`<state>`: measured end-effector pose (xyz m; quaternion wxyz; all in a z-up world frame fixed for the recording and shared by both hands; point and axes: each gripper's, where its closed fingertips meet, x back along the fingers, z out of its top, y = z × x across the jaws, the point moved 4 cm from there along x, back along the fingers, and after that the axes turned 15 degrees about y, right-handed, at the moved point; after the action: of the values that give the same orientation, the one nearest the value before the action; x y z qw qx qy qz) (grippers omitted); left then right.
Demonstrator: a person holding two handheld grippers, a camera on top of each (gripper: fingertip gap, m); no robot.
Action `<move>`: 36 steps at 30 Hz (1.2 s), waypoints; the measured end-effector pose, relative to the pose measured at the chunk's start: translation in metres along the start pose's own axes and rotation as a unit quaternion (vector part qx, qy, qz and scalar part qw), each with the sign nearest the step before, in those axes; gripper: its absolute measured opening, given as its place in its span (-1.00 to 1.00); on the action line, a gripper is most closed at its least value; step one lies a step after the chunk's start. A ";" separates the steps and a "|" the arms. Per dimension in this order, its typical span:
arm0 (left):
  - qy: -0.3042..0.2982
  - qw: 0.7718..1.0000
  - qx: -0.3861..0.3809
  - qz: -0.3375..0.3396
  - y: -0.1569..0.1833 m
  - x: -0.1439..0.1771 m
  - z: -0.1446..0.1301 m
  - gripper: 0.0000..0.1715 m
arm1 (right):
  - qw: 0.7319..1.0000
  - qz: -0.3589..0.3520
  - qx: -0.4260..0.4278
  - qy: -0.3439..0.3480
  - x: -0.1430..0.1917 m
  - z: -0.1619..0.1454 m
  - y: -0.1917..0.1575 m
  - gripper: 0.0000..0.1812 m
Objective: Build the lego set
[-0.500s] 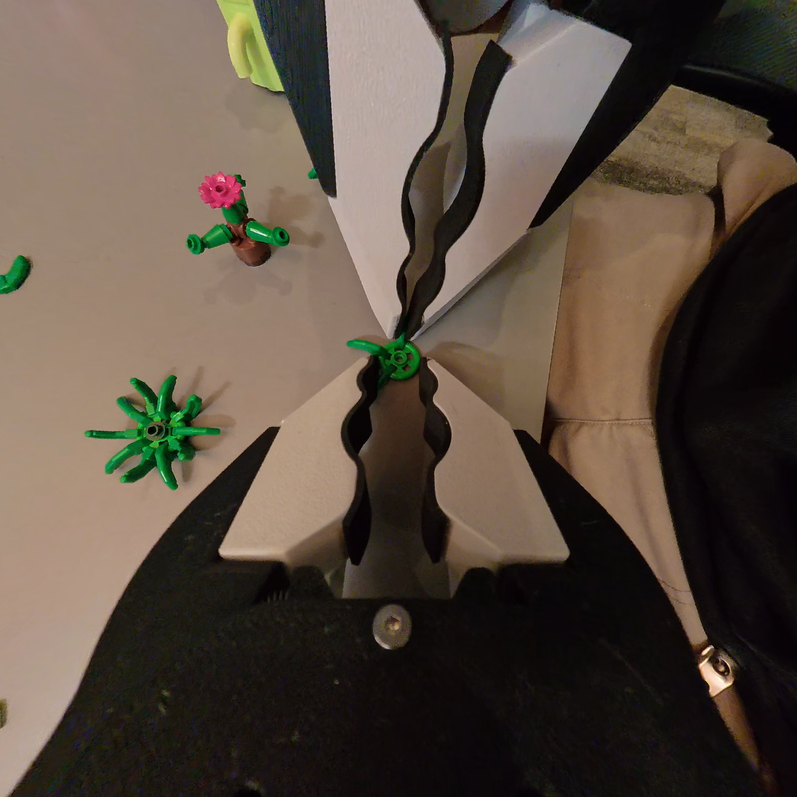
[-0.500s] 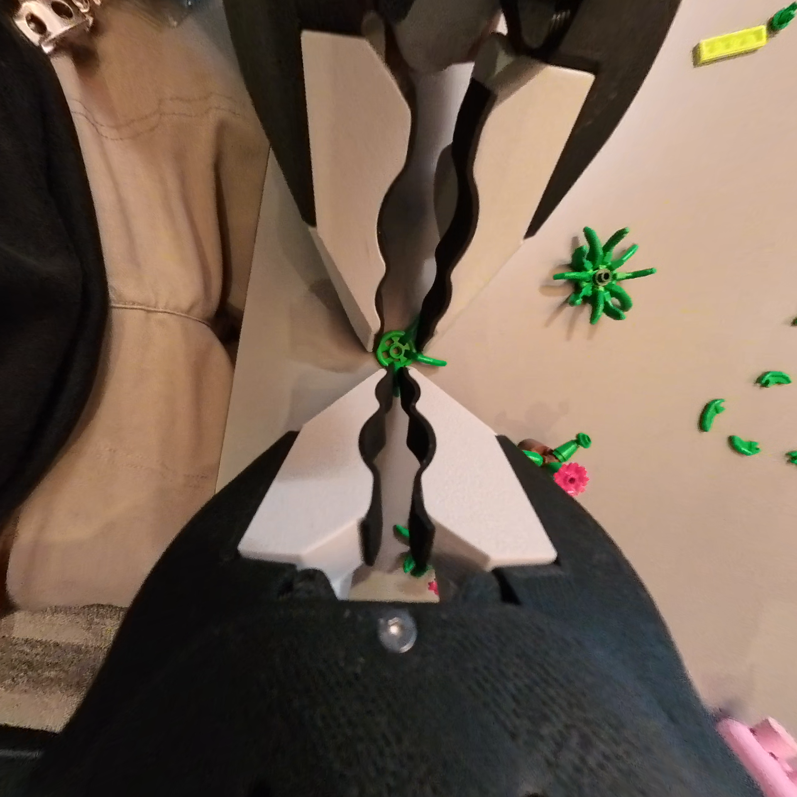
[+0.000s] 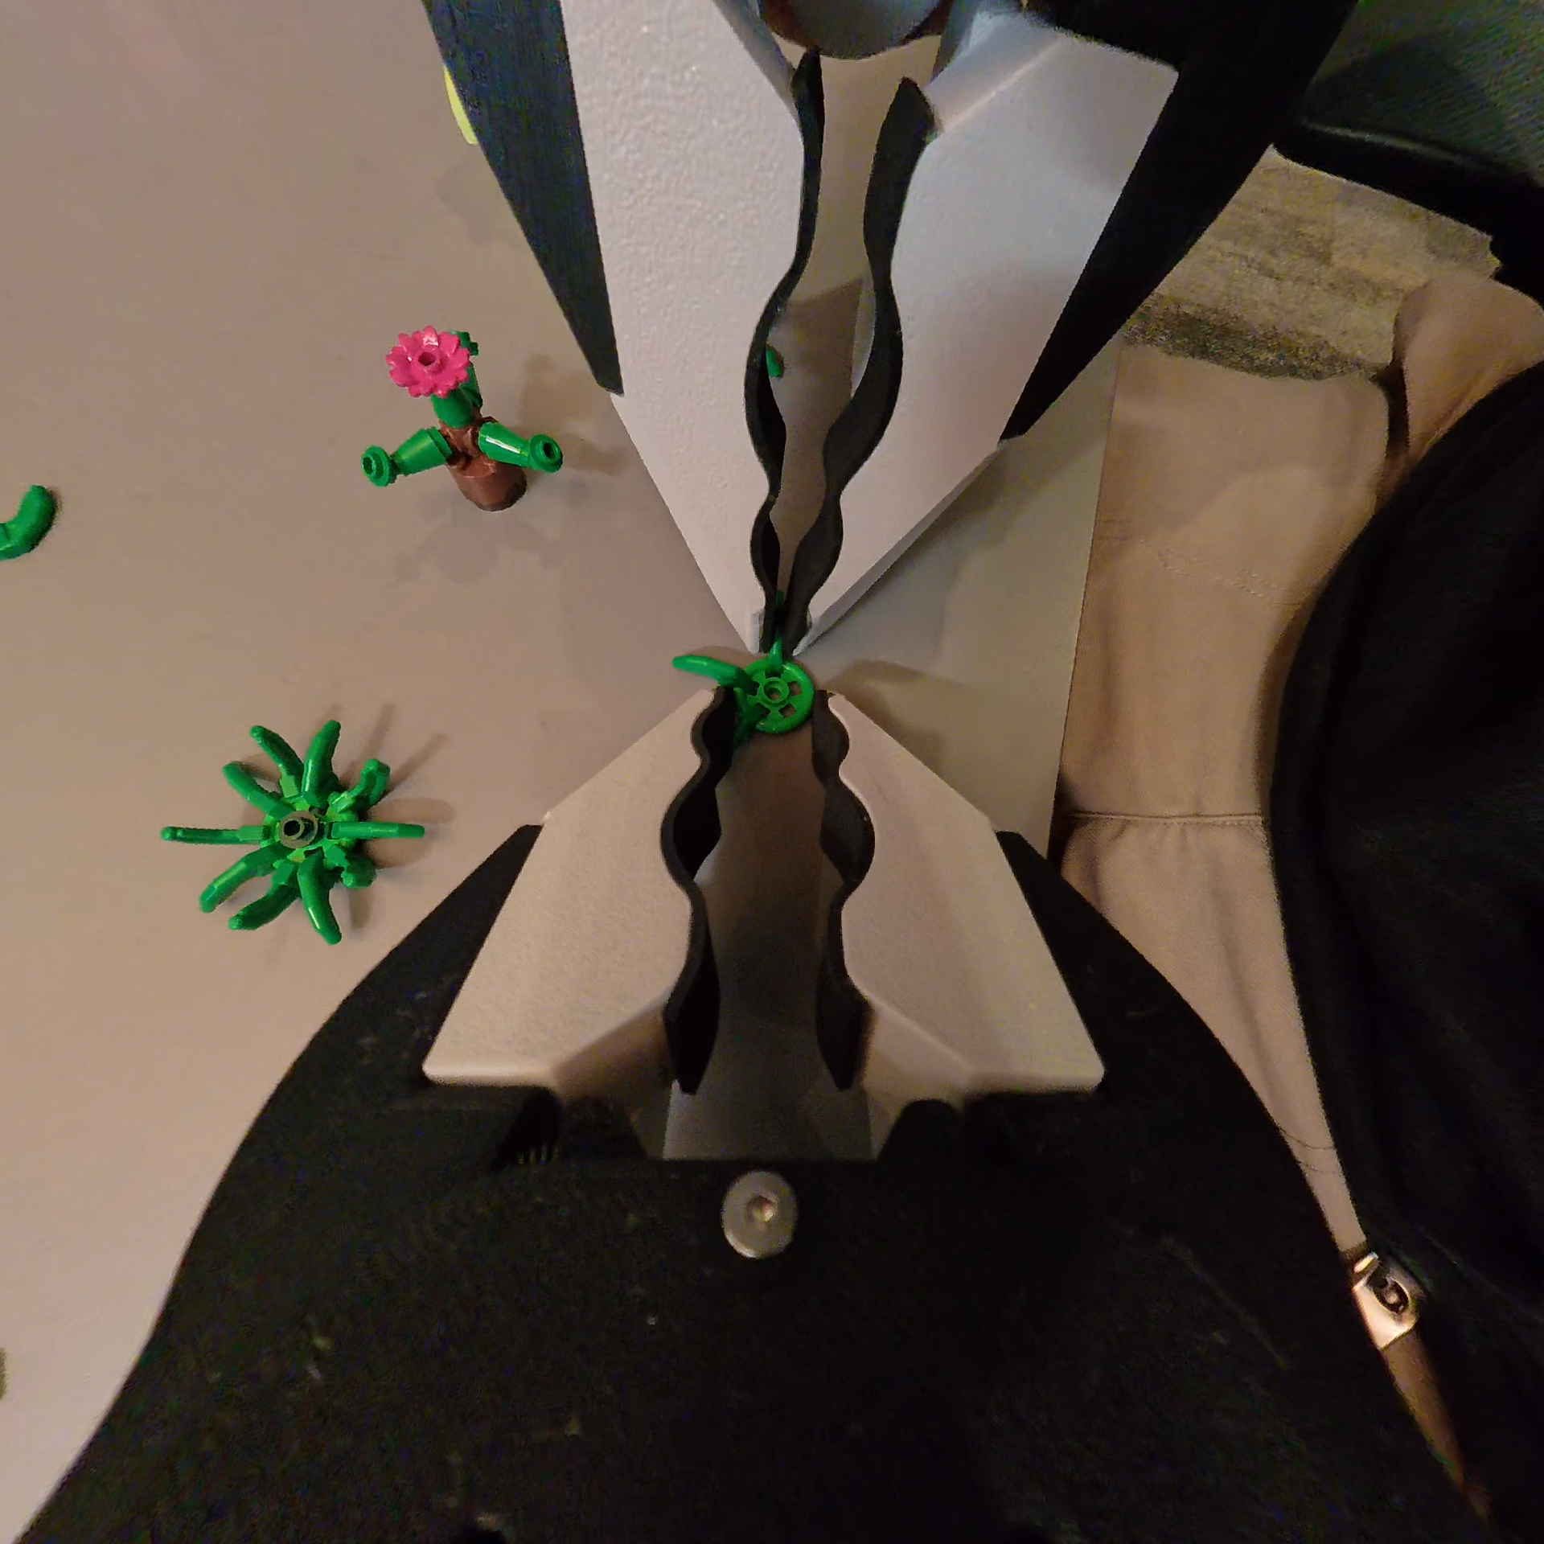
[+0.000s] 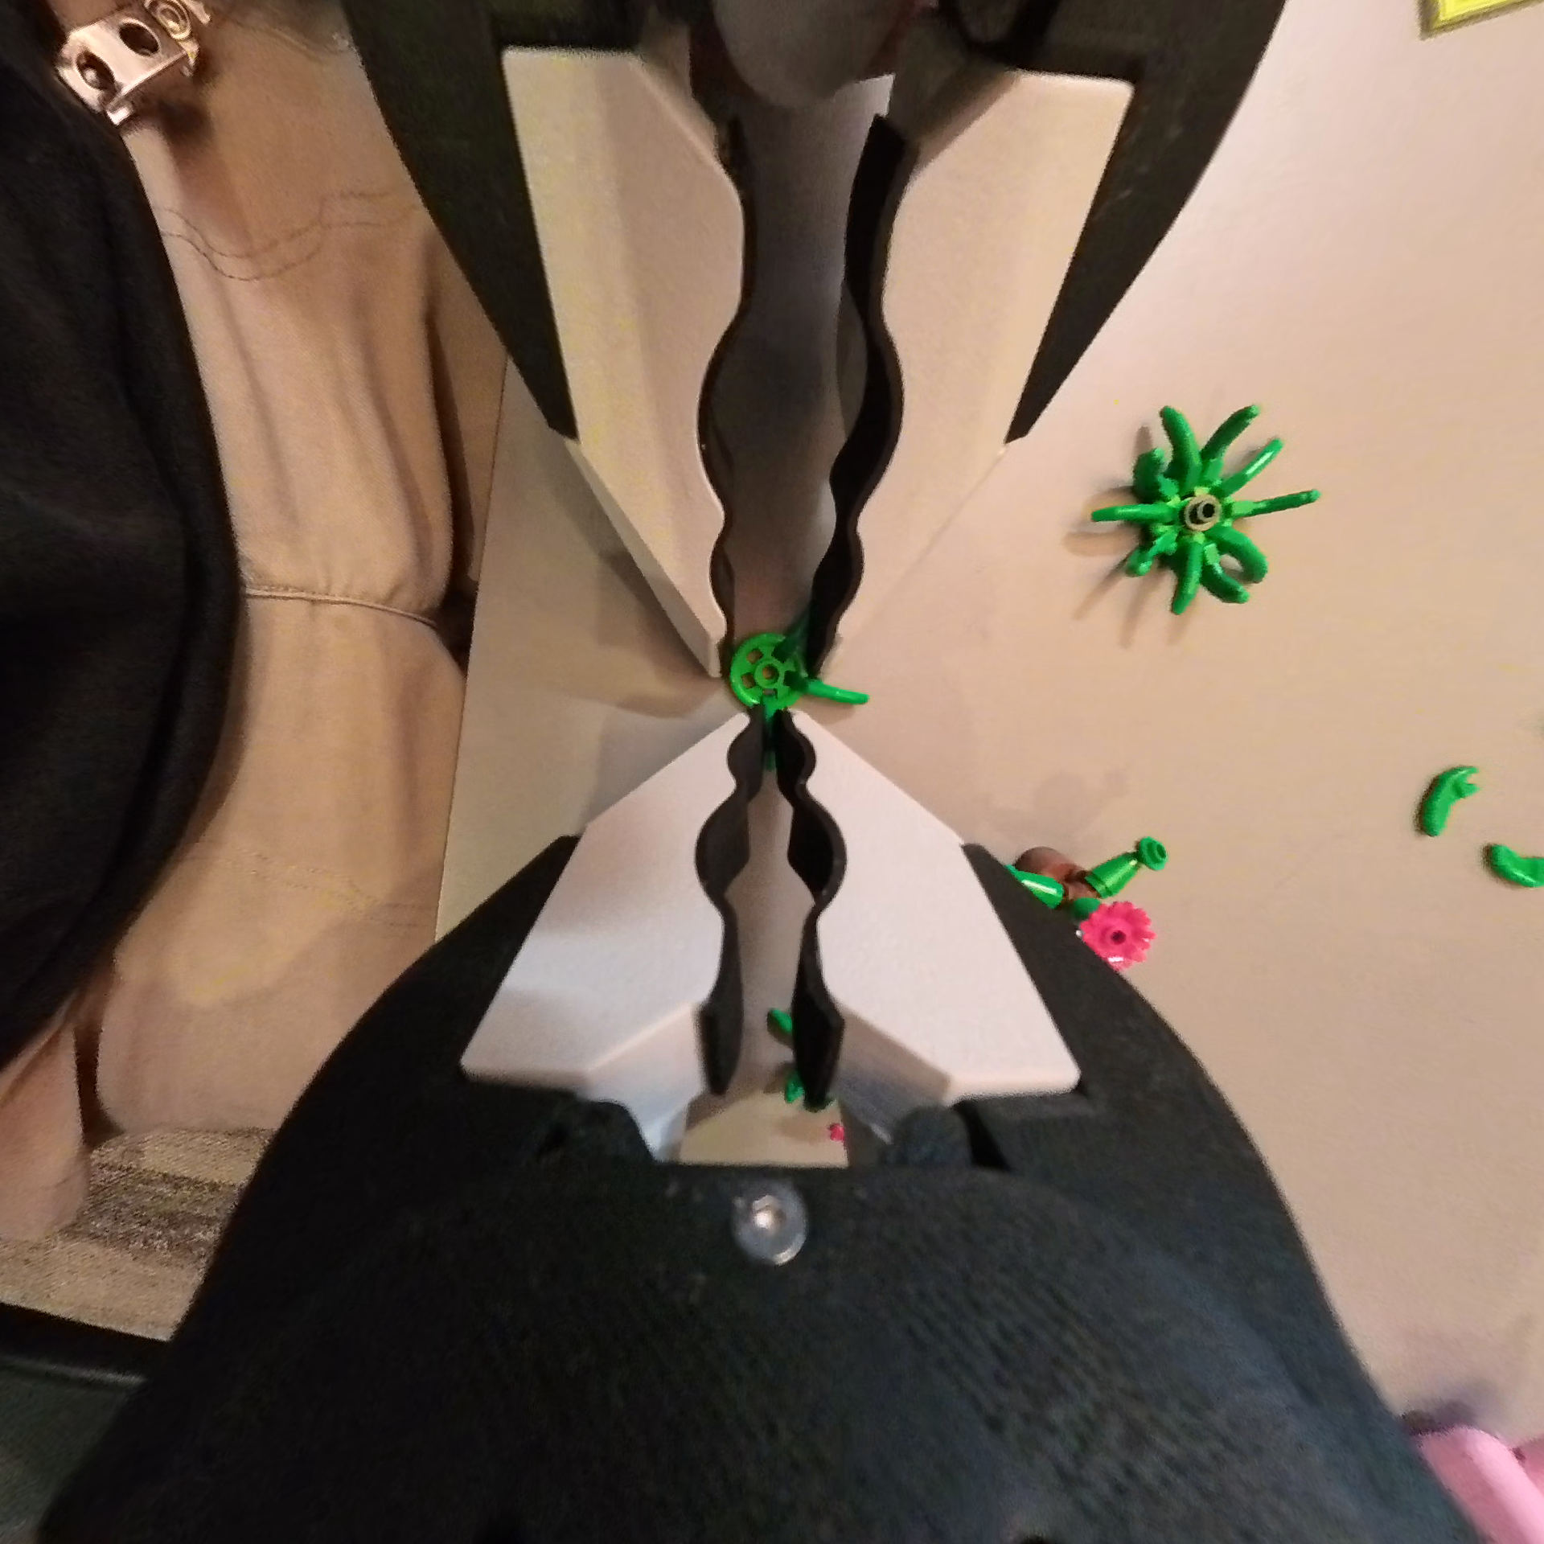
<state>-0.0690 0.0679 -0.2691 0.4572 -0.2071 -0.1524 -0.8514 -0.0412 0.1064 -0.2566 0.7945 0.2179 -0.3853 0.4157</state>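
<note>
A small green round piece (image 3: 773,693) with a curved leaf (image 3: 702,666) on its side is held in the air over the table's near edge, between two grippers that meet tip to tip. My left gripper (image 3: 767,723) is shut on the round piece. My right gripper (image 3: 781,622) comes in from the far side, shut on a thin green leaf piece (image 3: 777,614) that touches the round piece. In the right wrist view the round piece (image 4: 764,668) sits in the left gripper (image 4: 773,652), and the right gripper (image 4: 769,735) pinches the leaf piece (image 4: 770,744).
On the grey table (image 3: 167,251) lie a spiky green plant (image 3: 297,831), a brown stem with green cones and a pink flower (image 3: 455,418), and loose green leaves (image 4: 1445,798). A person's tan trousers (image 3: 1211,668) are just past the table edge. A pink piece (image 4: 1470,1470) shows at the bottom right. My two grippers' fingertips are within a few centimetres of each other.
</note>
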 end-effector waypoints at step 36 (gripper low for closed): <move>0.000 1.000 0.018 -0.008 0.000 0.000 0.000 -0.78 | 0.988 -0.083 -0.054 0.118 0.009 -0.003 -0.005 -1.00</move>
<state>-0.0695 0.0680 -0.2691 0.4540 -0.1973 -0.1690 -0.8523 -0.0324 0.1099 -0.2510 0.8768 0.1554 -0.2916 0.3494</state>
